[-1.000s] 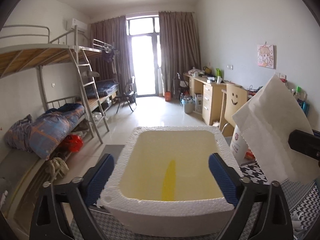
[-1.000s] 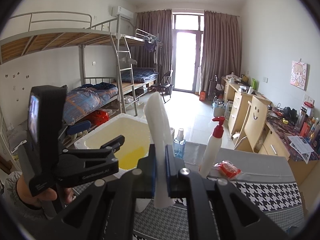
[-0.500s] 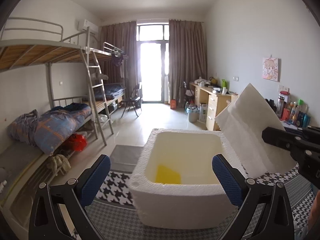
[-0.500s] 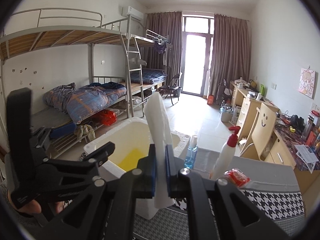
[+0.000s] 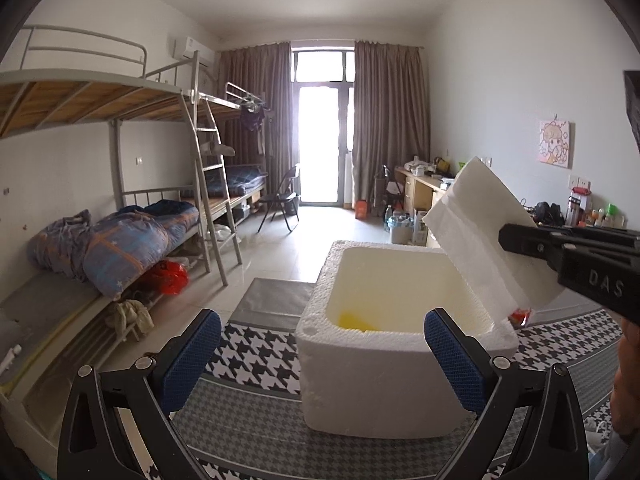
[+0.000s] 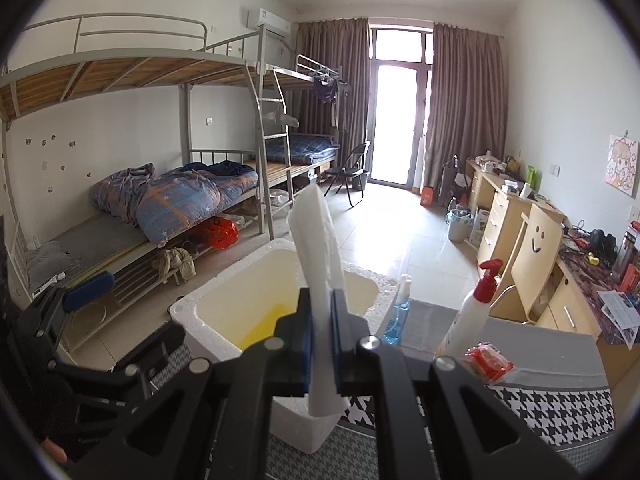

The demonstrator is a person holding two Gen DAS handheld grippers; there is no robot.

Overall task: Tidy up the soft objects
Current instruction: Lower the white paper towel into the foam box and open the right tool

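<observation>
White foam box [image 5: 384, 364] on the checked tabletop [image 5: 256, 356] — yellow thing [image 5: 354, 321] inside, right tongs [image 6: 320, 344] clamped on a white tissue sheet [image 6: 320, 240], "DAS" on their side, left tongs [image 5: 320, 356] apart — empty.

Black hand-held gripper [image 5: 322, 356], blue pads [image 5: 191, 358].

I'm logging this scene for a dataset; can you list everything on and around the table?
Foam box: one, white, on the table, open top.
Yellow item: one, inside the box.
Folded cloth: one, white, above the box.
Pump bottle: one, white with red top, on the table.
Spray bottle: one, blue, behind the box.
Red packet: one, by the pump bottle.
Tablecloth: houndstooth, black and white.
Left tool: open, empty.
Right tool: clamping the cloth.
</observation>
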